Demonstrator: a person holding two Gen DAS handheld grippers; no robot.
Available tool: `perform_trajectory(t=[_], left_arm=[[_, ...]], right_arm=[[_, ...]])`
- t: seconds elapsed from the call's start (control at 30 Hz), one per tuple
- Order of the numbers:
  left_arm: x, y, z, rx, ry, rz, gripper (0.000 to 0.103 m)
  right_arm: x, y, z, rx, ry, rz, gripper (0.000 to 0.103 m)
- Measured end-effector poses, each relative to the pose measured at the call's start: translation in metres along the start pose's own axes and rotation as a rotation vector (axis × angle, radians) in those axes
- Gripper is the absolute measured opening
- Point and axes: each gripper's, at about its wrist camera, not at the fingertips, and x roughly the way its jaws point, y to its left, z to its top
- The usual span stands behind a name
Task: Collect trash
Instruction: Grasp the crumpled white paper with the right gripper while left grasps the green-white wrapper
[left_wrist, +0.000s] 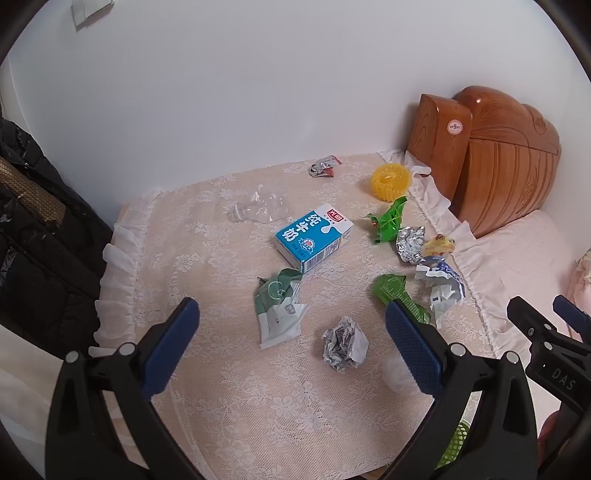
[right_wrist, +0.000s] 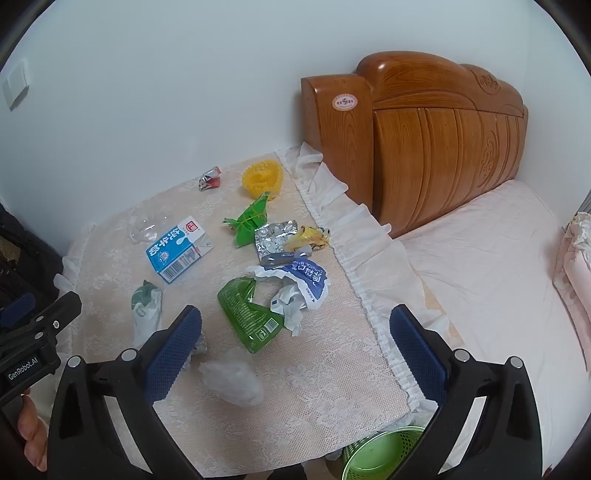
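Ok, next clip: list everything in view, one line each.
milk carton: 1, blue and white, table centre
clear bottle: 1, crushed, behind carton
wrappers: several, green, silver, white-blue, mostly right side
paper ball: 1, grey-white, near edge
yellow ring: 1, back right
tablecloth: 1, cream lace
basket: 1, green, below table
headboard: 1, wooden, right
left gripper: open, empty
right gripper: open, empty

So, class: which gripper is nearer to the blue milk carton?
Left. The left gripper hovers just short of the milk carton, almost in line with it; the right gripper sits further off, to the carton's right.
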Motion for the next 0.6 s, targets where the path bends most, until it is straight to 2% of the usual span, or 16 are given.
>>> perform_trajectory(t=[0.23,0.47,0.6], left_arm=[[0.007,0.009,-0.002,0.013,0.008,-0.025,0.097],[0.055,0.044,-0.017,-0.006,0.090,-0.045,0.097],[0.086,0.047,-0.022,0.030,0.112,-0.085,0.097]], right_arm=[[0.006,0.002,-0.002,-0.010,0.006,0.003,0.101],[0.028,0.007,-0.025,-0.023,0.044,0.044,0.101],[0.045,0.017,-0.042,-0.048,0.090,0.069,0.101]])
